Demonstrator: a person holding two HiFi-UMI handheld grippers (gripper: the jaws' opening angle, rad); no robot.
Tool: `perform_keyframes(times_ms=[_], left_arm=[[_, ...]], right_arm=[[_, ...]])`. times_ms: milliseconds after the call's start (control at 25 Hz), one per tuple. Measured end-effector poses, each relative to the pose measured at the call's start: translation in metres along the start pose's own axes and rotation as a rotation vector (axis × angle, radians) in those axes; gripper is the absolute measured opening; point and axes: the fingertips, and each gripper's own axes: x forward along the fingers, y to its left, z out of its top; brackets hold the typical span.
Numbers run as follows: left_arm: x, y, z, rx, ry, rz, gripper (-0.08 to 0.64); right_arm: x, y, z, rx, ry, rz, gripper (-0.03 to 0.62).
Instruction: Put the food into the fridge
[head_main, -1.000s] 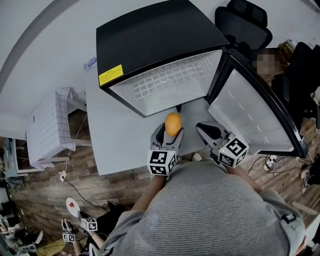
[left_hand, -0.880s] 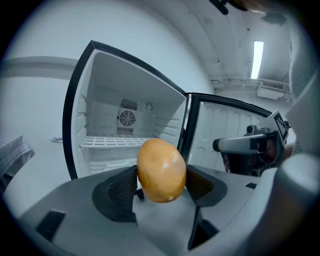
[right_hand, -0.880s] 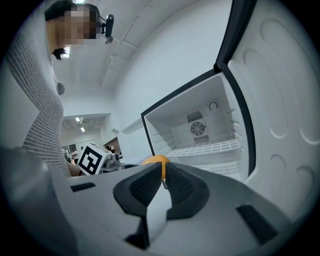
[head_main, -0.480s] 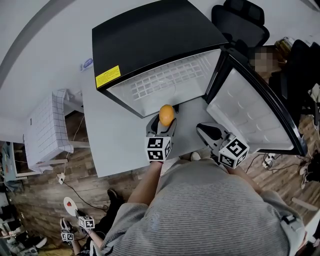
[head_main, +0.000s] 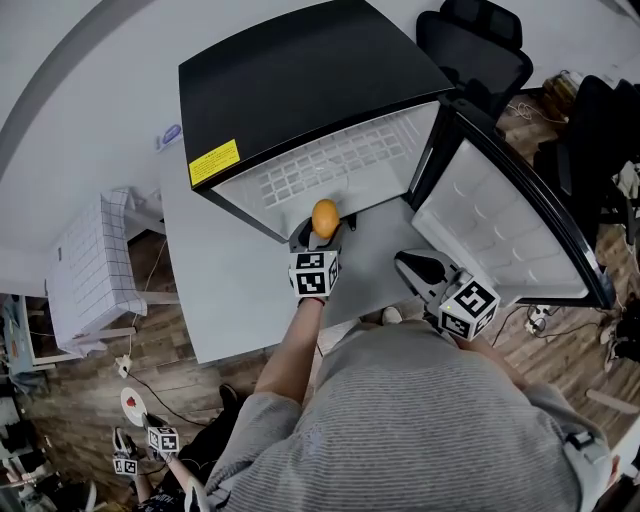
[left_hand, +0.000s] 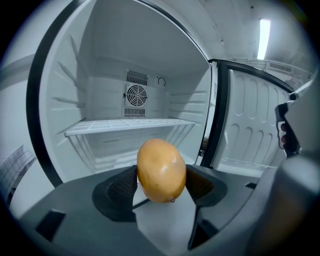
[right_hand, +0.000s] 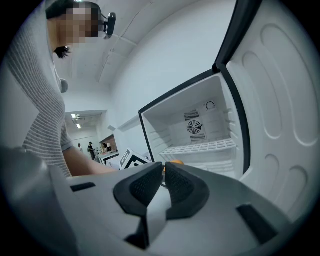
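Observation:
My left gripper (head_main: 321, 230) (left_hand: 161, 186) is shut on an orange fruit (head_main: 325, 217) (left_hand: 161, 170), both pads pressing its sides. It holds the fruit at the open mouth of the black mini fridge (head_main: 300, 90), just in front of the white wire shelf (left_hand: 127, 126) (head_main: 335, 165). The fridge interior (left_hand: 135, 100) holds nothing. My right gripper (head_main: 415, 268) (right_hand: 162, 186) hangs back near the open fridge door (head_main: 500, 230), its jaws shut with nothing between them. A sliver of the fruit (right_hand: 175, 162) shows past them.
The fridge lies on a grey table (head_main: 225, 290). Its door (right_hand: 280, 100) swings out to the right. A black office chair (head_main: 480, 40) stands behind the fridge. A white gridded box (head_main: 90, 265) sits left of the table on the wood floor.
My left gripper has carried the orange fruit forward, from the middle of the table up to the fridge opening. The right gripper has stayed in place.

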Motion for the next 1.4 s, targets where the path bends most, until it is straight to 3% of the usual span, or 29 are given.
perform_keyframes(times_ms=[1240,1400], left_arm=[[0.087,0.049,0.006,0.309,0.192,0.093,0.305],[0.097,0.056,-0.001,0.319,0.226,0.107,0.305]], right_arm=[[-0.003,-0.013,-0.002,0.002,0.021,-0.060,0.014],[-0.006,-0.016,-0.003,0.007,0.026,-0.076,0.014]])
